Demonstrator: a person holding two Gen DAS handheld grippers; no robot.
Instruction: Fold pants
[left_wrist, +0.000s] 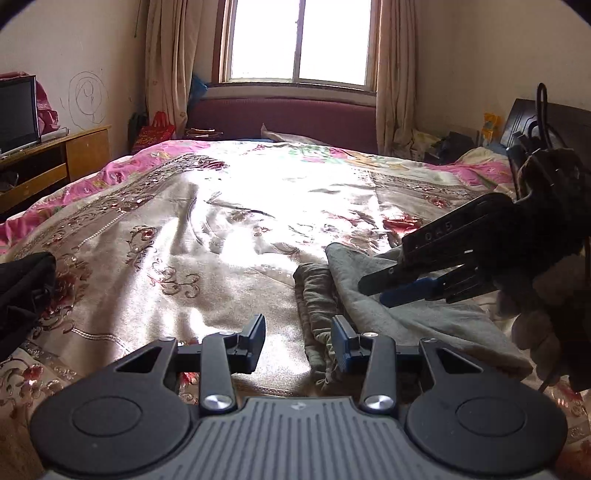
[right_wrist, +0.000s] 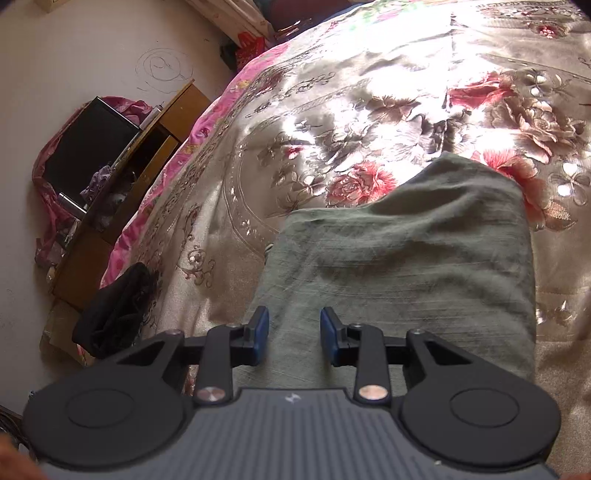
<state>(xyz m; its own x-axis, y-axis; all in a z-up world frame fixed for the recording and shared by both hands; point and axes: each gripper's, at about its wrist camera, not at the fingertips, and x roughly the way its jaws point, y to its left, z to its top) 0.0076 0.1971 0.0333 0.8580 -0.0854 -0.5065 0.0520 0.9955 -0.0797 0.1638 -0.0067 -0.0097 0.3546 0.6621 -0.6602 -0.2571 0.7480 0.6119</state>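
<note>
The pants (right_wrist: 406, 251), a grey-green garment of thin, crinkled cloth, are seen lying on the bed (right_wrist: 332, 110), on a glossy flowered bedspread, already laid over on themselves into a rough rectangle. In the left wrist view they lie to the right of centre, with a bunched, gathered edge, probably the waistband, nearest the left gripper (left_wrist: 298, 341).

The left gripper is held with its jaws apart and nothing between them; only the bedspread is seen through the gap, the bunched edge lying just beside its right finger. The right gripper (right_wrist: 294, 338) is held low over the near part of the pants with its jaws also apart; cloth is seen beneath the gap, but no fold is pinched by the pads.

The cloth is judged to be light, limp and quick to crease, so a lifted part may be expected to sag and drag the layers under it. The sheen of the bedspread suggests that the pile could slide when pulled sideways. Hold is best taken at a doubled edge or corner, with both layers pinched together and the two grippers well apart along the same edge, so that the fold can be carried over evenly. A dark bundle (right_wrist: 114, 306) at the left edge of the bed is left out of the work.
</note>
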